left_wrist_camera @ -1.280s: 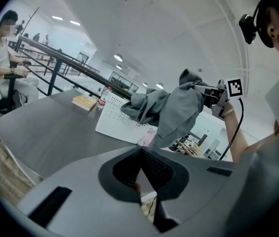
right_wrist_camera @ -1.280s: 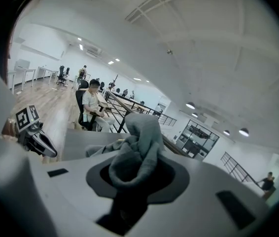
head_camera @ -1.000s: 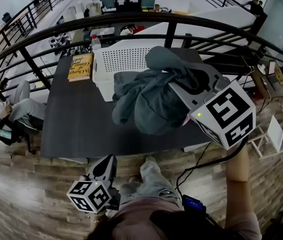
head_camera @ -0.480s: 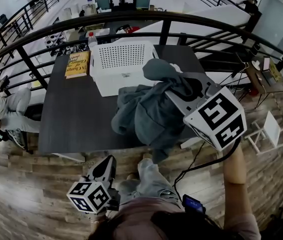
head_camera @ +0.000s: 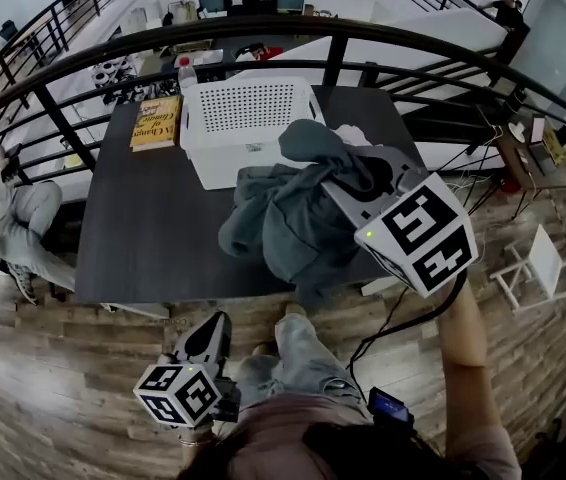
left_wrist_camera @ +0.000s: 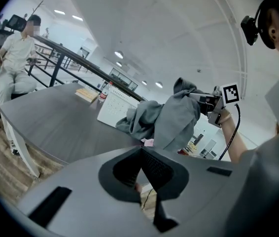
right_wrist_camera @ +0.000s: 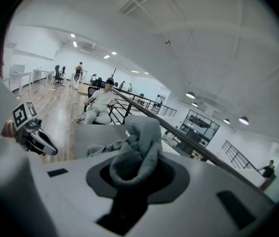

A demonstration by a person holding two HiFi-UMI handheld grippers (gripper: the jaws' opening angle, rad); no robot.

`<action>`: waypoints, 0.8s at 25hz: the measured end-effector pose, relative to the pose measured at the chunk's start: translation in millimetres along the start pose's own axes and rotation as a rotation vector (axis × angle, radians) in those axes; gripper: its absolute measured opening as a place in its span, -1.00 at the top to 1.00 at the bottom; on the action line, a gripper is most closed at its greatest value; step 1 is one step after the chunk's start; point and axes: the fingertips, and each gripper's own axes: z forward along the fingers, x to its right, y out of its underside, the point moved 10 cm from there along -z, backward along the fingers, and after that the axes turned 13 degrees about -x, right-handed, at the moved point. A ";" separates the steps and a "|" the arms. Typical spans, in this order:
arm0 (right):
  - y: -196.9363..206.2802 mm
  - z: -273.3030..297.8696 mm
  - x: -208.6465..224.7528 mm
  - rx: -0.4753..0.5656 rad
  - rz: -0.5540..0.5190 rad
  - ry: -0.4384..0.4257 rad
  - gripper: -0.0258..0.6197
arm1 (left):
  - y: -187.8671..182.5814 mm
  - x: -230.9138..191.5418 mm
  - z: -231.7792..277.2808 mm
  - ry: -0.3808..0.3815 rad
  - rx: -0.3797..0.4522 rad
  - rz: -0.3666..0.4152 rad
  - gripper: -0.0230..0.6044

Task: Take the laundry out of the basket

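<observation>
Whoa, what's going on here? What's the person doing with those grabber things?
A person holds a hand-held gripper in each hand and is unloading laundry. The right hand-held gripper is clamped on a bundle of grey clothes, which hangs above the dark table just in front of the white basket, already outside it. The left hand-held gripper is shut and empty, held low near the person's body, away from the table.
</observation>
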 end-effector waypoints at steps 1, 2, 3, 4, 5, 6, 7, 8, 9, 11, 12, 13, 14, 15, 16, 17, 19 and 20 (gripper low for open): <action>0.9 4.4 2.5 -0.002 0.003 -0.005 0.60 | -1.9 -0.1 2.3 -0.003 0.002 -0.003 0.94; 2.1 8.9 5.3 -0.006 0.006 -0.011 0.60 | -4.1 0.4 4.8 -0.005 0.004 -0.005 0.94; 3.7 13.8 8.0 -0.011 0.010 -0.018 0.60 | -6.5 1.3 7.5 -0.007 0.005 -0.007 0.94; 5.9 19.3 10.4 -0.018 0.014 -0.026 0.60 | -9.0 2.1 10.5 -0.008 0.006 -0.008 0.94; 8.5 25.6 12.3 -0.025 0.018 -0.035 0.59 | -11.7 2.5 13.8 -0.010 0.007 -0.010 0.94; 11.5 33.0 13.7 -0.032 0.023 -0.045 0.59 | -14.5 2.1 17.3 -0.012 0.006 -0.011 0.94; 14.8 41.1 14.6 -0.039 0.028 -0.055 0.59 | -17.4 1.3 20.7 -0.013 0.005 -0.012 0.94; 18.5 49.5 15.2 -0.048 0.034 -0.064 0.59 | -20.4 0.3 23.9 -0.015 0.004 -0.014 0.94; 22.5 58.0 15.7 -0.056 0.041 -0.075 0.59 | -23.4 -0.6 27.0 -0.017 0.002 -0.015 0.94; 31.5 74.6 17.5 -0.071 0.058 -0.097 0.59 | -29.6 -1.2 33.7 -0.020 -0.002 -0.016 0.94; 36.4 82.8 18.5 -0.080 0.067 -0.107 0.59 | -32.7 -1.2 37.4 -0.022 -0.004 -0.016 0.94; 41.4 90.7 19.4 -0.090 0.075 -0.117 0.59 | -35.9 -1.2 41.0 -0.024 -0.005 -0.017 0.94; 46.1 98.3 20.2 -0.098 0.082 -0.126 0.58 | -38.9 -1.1 44.5 -0.026 -0.006 -0.018 0.94; 50.4 105.4 20.9 -0.105 0.091 -0.135 0.58 | -42.0 -1.1 47.7 -0.028 -0.007 -0.019 0.94; 54.4 112.0 22.0 -0.110 0.101 -0.144 0.58 | -45.1 -0.9 50.8 -0.030 -0.008 -0.020 0.94; 58.2 118.3 23.3 -0.114 0.113 -0.153 0.58 | -48.3 -0.7 53.9 -0.031 -0.008 -0.021 0.94; 65.5 130.6 26.4 -0.122 0.142 -0.173 0.58 | -54.2 -1.0 60.0 -0.034 -0.011 -0.023 0.94; 68.8 136.9 27.7 -0.126 0.154 -0.183 0.58 | -57.1 -1.6 63.0 -0.035 -0.012 -0.024 0.93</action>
